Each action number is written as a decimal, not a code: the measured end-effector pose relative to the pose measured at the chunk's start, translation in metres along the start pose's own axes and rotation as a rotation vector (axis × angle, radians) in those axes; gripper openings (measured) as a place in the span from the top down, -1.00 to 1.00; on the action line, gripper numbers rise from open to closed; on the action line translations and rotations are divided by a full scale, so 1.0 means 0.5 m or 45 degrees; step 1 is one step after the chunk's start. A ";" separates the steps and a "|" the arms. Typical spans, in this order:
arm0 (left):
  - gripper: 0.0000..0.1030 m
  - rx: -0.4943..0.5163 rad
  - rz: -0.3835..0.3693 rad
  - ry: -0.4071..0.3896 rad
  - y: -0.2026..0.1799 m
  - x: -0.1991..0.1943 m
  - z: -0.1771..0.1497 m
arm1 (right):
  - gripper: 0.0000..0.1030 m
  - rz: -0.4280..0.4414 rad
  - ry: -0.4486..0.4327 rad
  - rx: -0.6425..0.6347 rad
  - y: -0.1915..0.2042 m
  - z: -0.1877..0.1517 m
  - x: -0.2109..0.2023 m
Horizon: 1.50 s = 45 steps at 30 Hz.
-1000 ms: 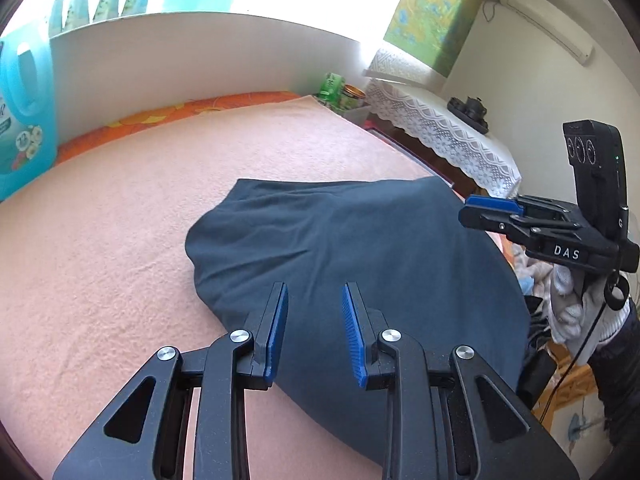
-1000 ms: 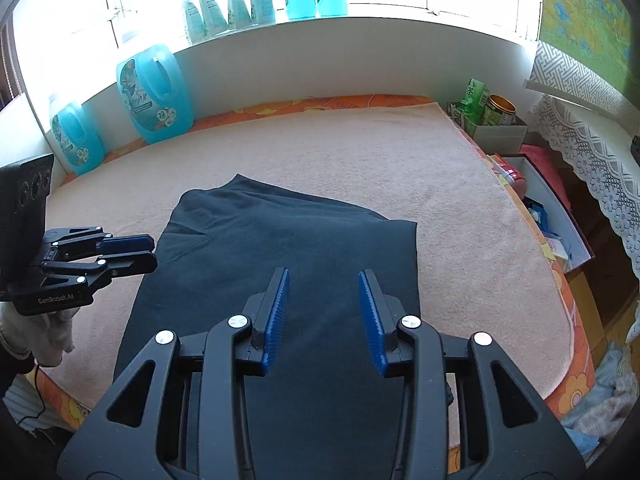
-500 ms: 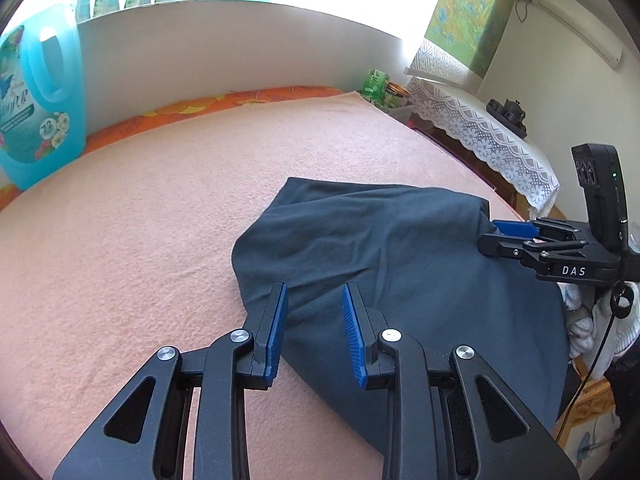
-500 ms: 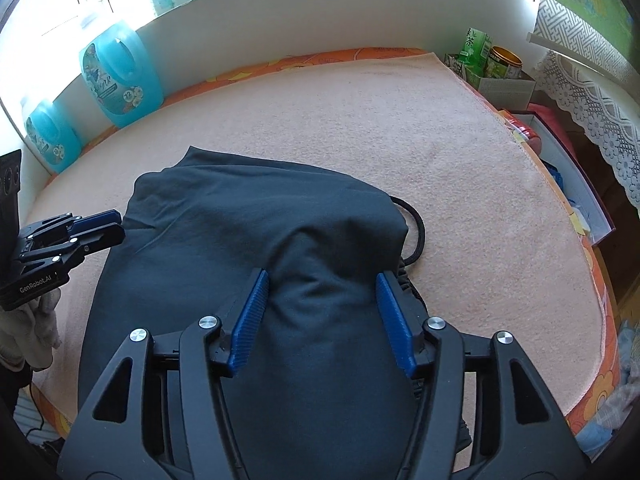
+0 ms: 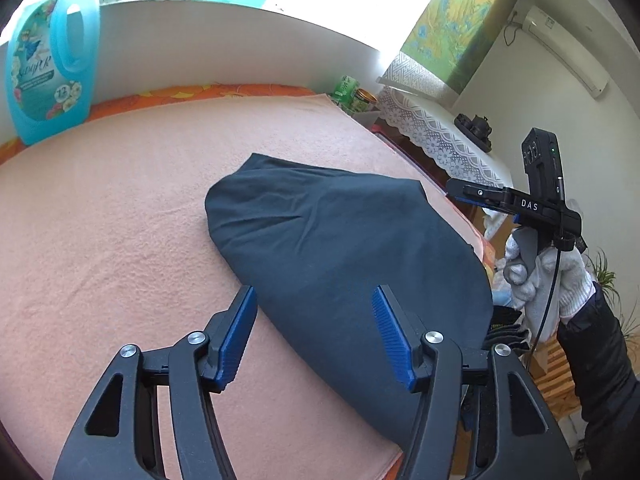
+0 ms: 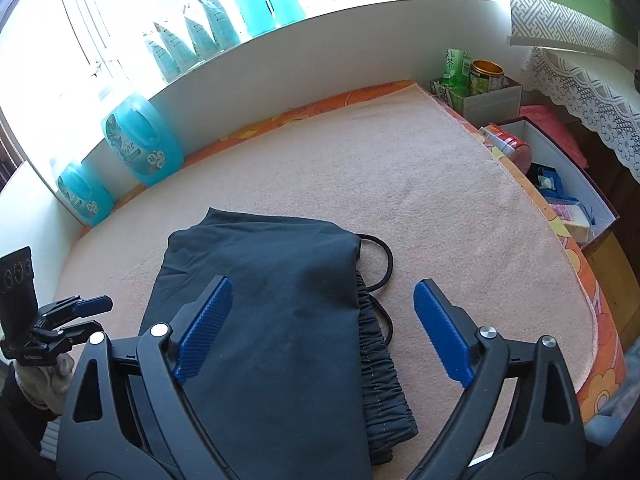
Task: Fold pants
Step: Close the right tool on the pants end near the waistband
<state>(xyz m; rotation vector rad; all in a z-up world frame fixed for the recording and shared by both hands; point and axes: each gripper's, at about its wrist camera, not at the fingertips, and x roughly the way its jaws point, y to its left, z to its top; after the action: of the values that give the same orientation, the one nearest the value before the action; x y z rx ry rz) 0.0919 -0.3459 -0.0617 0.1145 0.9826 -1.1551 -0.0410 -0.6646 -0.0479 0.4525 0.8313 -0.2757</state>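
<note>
Both pairs of tongs have just been opening, and the folded-over top layer of the dark pants (image 6: 280, 320) now lies flat where half a second ago it bulged between the right pads. Right tongs (image 6: 320, 320) stand wide apart above the cloth, nothing gripped; the fabric and its gathered elastic waistband (image 6: 380, 368) lie below the gap, untouched by either pad. Left tongs (image 5: 314, 336) are roughly half open, hovering over the pants' near left edge with no cloth pinched. The pants lie as a folded bundle on the peach towel-covered bed (image 6: 440, 208), close to its near edge, with a black drawstring loop (image 6: 382, 256) sticking out on the right side. A white-gloved hand (image 5: 540, 280) carries the right tongs in the left view.

The fold seems to have been laid down and let go, so the step in hand is probably smoothing or setting up the next fold. To do it well, the drawstring should be tucked under first so it does not trail out. The far rounded end (image 5: 256, 200) looks puffy; pressing it flat before regripping would keep the layers aligned. Each pinch should take all layers together at matching corners, then lift evenly.
</note>
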 end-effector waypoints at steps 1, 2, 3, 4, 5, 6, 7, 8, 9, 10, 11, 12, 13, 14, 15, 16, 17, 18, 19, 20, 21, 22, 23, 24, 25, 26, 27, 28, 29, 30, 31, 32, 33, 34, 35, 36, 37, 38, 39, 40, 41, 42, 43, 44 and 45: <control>-0.16 -0.013 0.001 0.010 -0.002 0.004 -0.004 | -0.83 -0.003 0.019 -0.002 -0.002 0.003 0.006; -0.16 -0.029 -0.011 0.018 -0.004 0.008 -0.009 | -0.83 0.005 0.039 -0.011 -0.003 0.005 0.013; -0.16 -0.043 -0.027 0.029 -0.005 0.014 -0.013 | -0.87 0.013 0.059 -0.022 -0.006 0.003 0.021; -0.16 -0.056 -0.037 0.036 -0.007 0.018 -0.018 | -0.90 0.010 0.080 -0.032 -0.008 0.002 0.032; -0.16 -0.067 -0.041 0.042 -0.008 0.025 -0.020 | -0.93 0.001 0.104 -0.049 -0.008 0.002 0.044; -0.16 -0.077 -0.038 0.048 -0.007 0.033 -0.021 | -0.93 -0.019 0.132 -0.068 -0.010 0.002 0.059; -0.16 -0.087 -0.033 0.050 -0.006 0.040 -0.022 | -0.93 -0.053 0.158 -0.081 -0.013 0.002 0.074; -0.16 -0.098 -0.034 0.052 -0.004 0.047 -0.023 | -0.93 -0.077 0.183 -0.089 -0.017 0.002 0.087; -0.16 -0.109 -0.034 0.056 -0.001 0.055 -0.024 | -0.93 -0.064 0.203 -0.087 -0.022 0.001 0.096; -0.16 -0.118 -0.027 0.061 0.002 0.063 -0.025 | -0.93 -0.028 0.214 -0.068 -0.030 0.000 0.103; -0.16 -0.128 -0.020 0.068 0.006 0.072 -0.025 | -0.93 0.004 0.226 -0.044 -0.038 0.000 0.108; -0.16 -0.137 -0.019 0.079 0.010 0.080 -0.027 | -0.95 0.022 0.236 -0.027 -0.044 -0.001 0.113; -0.16 -0.149 -0.018 0.088 0.014 0.088 -0.028 | -0.95 0.043 0.240 -0.016 -0.050 -0.002 0.118; -0.16 -0.160 -0.017 0.094 0.018 0.094 -0.029 | -0.96 0.065 0.242 -0.003 -0.056 -0.005 0.122; -0.16 -0.174 -0.022 0.100 0.022 0.098 -0.029 | -0.97 0.085 0.254 0.013 -0.061 -0.008 0.129; -0.16 -0.176 -0.030 0.079 0.024 0.098 -0.029 | -0.97 0.111 0.270 0.035 -0.067 -0.013 0.137; -0.16 -0.177 -0.032 0.075 0.026 0.101 -0.028 | -0.98 0.143 0.279 0.060 -0.072 -0.018 0.143; -0.16 -0.186 -0.039 0.070 0.029 0.103 -0.026 | -1.00 0.143 0.263 0.049 -0.068 -0.019 0.144; -0.16 -0.200 -0.049 0.063 0.031 0.104 -0.024 | -1.00 0.136 0.260 0.023 -0.063 -0.021 0.146; -0.16 -0.211 -0.061 0.055 0.034 0.106 -0.022 | -1.00 0.132 0.257 0.005 -0.058 -0.022 0.147; -0.16 -0.218 -0.067 0.047 0.036 0.108 -0.019 | -1.00 0.130 0.254 -0.001 -0.055 -0.023 0.148; -0.16 -0.223 -0.068 0.039 0.037 0.109 -0.018 | -1.00 0.128 0.255 -0.010 -0.051 -0.023 0.149; -0.16 -0.221 -0.064 0.032 0.036 0.110 -0.018 | -0.99 0.129 0.260 -0.024 -0.046 -0.023 0.151; -0.16 -0.212 -0.057 0.028 0.033 0.111 -0.016 | -0.92 0.137 0.261 -0.038 -0.041 -0.023 0.152; -0.16 -0.204 -0.052 0.024 0.031 0.111 -0.014 | -0.87 0.148 0.263 -0.051 -0.036 -0.024 0.151; -0.16 -0.201 -0.052 0.023 0.030 0.114 -0.012 | -0.74 0.160 0.267 -0.062 -0.032 -0.025 0.151; -0.15 -0.200 -0.058 0.024 0.029 0.117 -0.009 | -0.52 0.184 0.280 -0.074 -0.026 -0.027 0.153; -0.12 -0.195 -0.063 0.024 0.028 0.119 -0.008 | -0.42 0.189 0.285 -0.081 -0.020 -0.028 0.154; -0.10 -0.186 -0.060 0.022 0.027 0.121 -0.006 | -0.42 0.169 0.281 -0.093 -0.015 -0.030 0.154; -0.07 -0.178 -0.058 0.022 0.024 0.123 -0.005 | -0.42 0.158 0.279 -0.102 -0.012 -0.030 0.155; 0.03 -0.170 -0.054 0.025 0.022 0.127 -0.004 | -0.41 0.162 0.277 -0.098 -0.011 -0.031 0.156; 0.09 -0.164 -0.045 0.024 0.020 0.129 -0.003 | -0.39 0.163 0.273 -0.087 -0.013 -0.031 0.156; 0.20 -0.163 -0.041 0.020 0.020 0.130 -0.004 | -0.38 0.163 0.268 -0.081 -0.014 -0.032 0.156; 0.34 -0.165 -0.045 0.018 0.022 0.130 -0.006 | -0.37 0.159 0.264 -0.082 -0.013 -0.033 0.154; 0.40 -0.168 -0.048 0.018 0.024 0.130 -0.008 | -0.34 0.150 0.259 -0.079 -0.012 -0.035 0.153; 0.50 -0.170 -0.051 0.019 0.025 0.135 -0.005 | -0.31 0.141 0.253 -0.080 -0.013 -0.035 0.150; 0.55 -0.173 -0.055 0.016 0.026 0.135 -0.004 | -0.30 0.128 0.244 -0.081 -0.010 -0.036 0.147; 0.56 -0.177 -0.060 0.014 0.026 0.137 -0.001 | -0.28 0.117 0.237 -0.088 -0.006 -0.037 0.144; 0.58 -0.175 -0.063 0.013 0.026 0.136 -0.001 | -0.25 0.109 0.231 -0.097 -0.003 -0.037 0.140; 0.59 -0.173 -0.062 0.011 0.023 0.138 0.001 | -0.24 0.109 0.228 -0.100 -0.002 -0.037 0.138; 0.59 -0.173 -0.062 0.011 0.023 0.139 0.000 | -0.24 0.118 0.233 -0.100 -0.005 -0.036 0.138; 0.58 -0.174 -0.063 0.014 0.023 0.140 0.001 | -0.24 0.132 0.243 -0.095 -0.011 -0.035 0.140; 0.59 -0.177 -0.065 0.015 0.025 0.139 0.000 | -0.26 0.151 0.257 -0.076 -0.019 -0.032 0.144; 0.59 -0.179 -0.066 0.017 0.026 0.139 0.000 | -0.34 0.168 0.272 -0.054 -0.027 -0.031 0.150; 0.59 -0.184 -0.068 0.019 0.028 0.139 0.000 | -0.43 0.190 0.267 -0.047 -0.031 -0.030 0.154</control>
<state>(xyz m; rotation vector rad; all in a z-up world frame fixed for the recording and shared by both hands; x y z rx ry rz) 0.1071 -0.3888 -0.1158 -0.0191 1.0841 -1.1296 -0.0070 -0.6756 -0.1197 0.5124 1.0002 -0.0751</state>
